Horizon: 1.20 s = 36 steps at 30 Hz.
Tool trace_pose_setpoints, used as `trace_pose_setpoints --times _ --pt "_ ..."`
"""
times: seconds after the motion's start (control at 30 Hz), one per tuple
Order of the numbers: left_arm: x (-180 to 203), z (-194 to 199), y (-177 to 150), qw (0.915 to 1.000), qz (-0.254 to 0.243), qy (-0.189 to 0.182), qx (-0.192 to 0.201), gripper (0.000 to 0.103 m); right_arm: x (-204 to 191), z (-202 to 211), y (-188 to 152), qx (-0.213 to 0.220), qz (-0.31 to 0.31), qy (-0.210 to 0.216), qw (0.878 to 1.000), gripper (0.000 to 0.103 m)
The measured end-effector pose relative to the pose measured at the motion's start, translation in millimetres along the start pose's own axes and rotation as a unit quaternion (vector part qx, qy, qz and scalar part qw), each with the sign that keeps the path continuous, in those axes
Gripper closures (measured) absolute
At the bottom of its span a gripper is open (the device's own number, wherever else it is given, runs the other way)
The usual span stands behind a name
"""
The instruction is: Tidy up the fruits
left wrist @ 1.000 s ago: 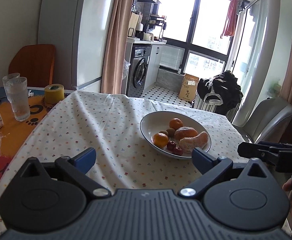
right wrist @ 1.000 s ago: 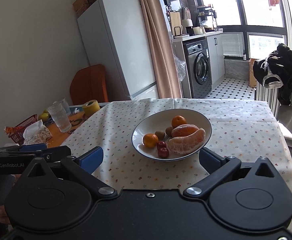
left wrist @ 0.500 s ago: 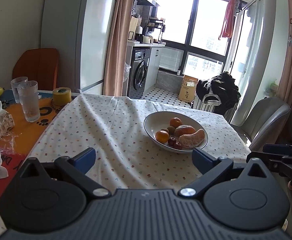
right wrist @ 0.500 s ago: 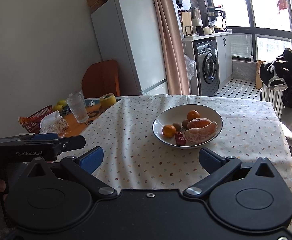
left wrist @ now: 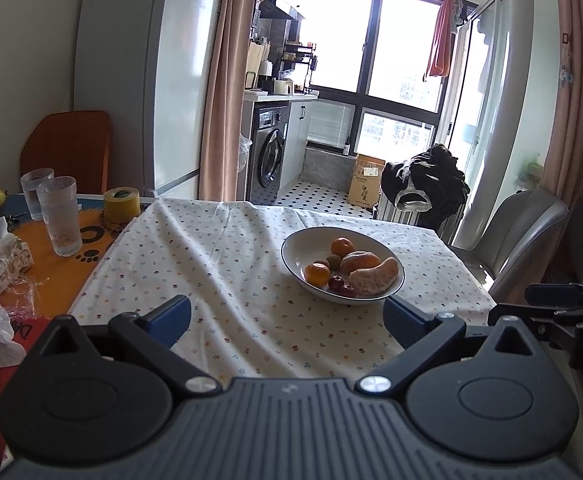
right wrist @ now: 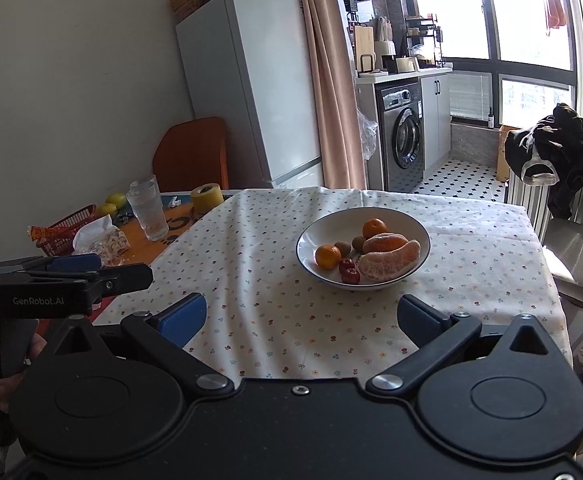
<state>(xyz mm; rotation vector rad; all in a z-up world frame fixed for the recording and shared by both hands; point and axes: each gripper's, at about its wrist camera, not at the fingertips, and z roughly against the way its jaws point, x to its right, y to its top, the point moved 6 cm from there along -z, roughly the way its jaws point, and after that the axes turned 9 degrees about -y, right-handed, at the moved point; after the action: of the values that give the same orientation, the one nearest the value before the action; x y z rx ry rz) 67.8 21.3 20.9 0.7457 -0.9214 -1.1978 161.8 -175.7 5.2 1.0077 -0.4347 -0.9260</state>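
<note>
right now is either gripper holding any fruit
No. Both the left gripper and right gripper are open and empty, short of the bowl, where the fruit lies.

We see daylight flooding in from the large windows (left wrist: 371, 52), which are blown out to near white in both views. The tabletop (left wrist: 251, 280) is evenly lit, its cloth folds casting soft shadows. Foreground tongs (right wrist: 297, 314) sit dark and underexposed. Fisheye distortion bends the fridge (right wrist: 251, 92) and curtain (left wrist: 227, 80) edges, and black vignetting fills the corners.
</note>
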Motion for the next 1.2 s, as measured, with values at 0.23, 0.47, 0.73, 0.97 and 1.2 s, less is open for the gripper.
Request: trace_pose_setpoints --times 0.23,0.47,0.73,0.97,1.2 --pt "9.3 -1.8 -2.7 0.9999 -0.01 -0.005 -0.005 0.002 4.8 2.7 0.6 0.006 -0.001 -0.002 1.0 0.0" --pt "16.7 -3.1 -4.0 0.9998 -0.016 -0.014 -0.007 0.002 6.1 7.7 2.4 0.01 0.003 -0.004 1.0 0.0" --pt "14.7 -3.8 -4.3 0.9998 -0.013 -0.016 -0.006 0.002 6.8 5.2 1.3 0.006 0.003 -0.002 1.0 0.0" --pt "12.0 -3.3 -4.2 0.9998 -0.011 -0.017 -0.004 0.002 7.9 5.7 0.2 0.007 0.005 -0.001 1.0 0.0" --pt "11.6 -3.5 -4.3 0.9997 -0.013 -0.018 -0.006 0.002 8.2 6.0 0.2 0.006 0.003 -0.002 1.0 0.0"
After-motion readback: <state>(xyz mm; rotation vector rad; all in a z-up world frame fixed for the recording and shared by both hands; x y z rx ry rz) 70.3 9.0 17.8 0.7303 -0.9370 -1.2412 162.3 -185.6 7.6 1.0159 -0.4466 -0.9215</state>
